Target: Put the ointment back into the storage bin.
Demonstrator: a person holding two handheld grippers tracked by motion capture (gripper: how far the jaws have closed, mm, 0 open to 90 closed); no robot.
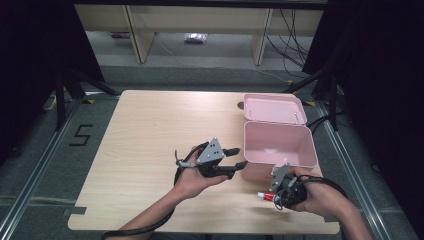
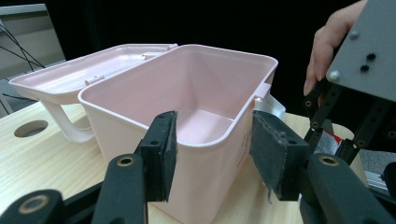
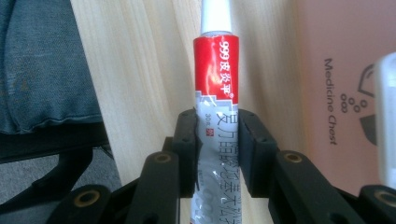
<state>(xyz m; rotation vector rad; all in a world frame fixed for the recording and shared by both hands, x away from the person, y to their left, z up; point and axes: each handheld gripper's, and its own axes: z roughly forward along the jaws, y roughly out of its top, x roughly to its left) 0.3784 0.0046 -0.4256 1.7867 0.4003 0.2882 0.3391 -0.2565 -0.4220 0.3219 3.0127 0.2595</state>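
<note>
The right hand-held gripper (image 3: 218,140) clamped a red-and-silver ointment tube (image 3: 216,93), its print legible up close; the left hand-held gripper (image 2: 212,144) stood released before the open pink plastic medicine chest (image 2: 187,93).

Looks like a lab recording bay, not a home. Black curtains (image 1: 30,75) on both sides, black stand legs (image 1: 67,87) at the edges. Grey carpet floor (image 1: 30,165) with metal rails (image 1: 35,172) along both sides and a taped "5" (image 1: 80,135) beside the bare wooden table (image 1: 150,135). Loose cables (image 1: 290,45) on the floor behind, under pale wooden benches (image 1: 200,20). Cabled handheld gripper (image 1: 237,157) with a grey tracking plate (image 1: 211,150): data-collection rig.
</note>
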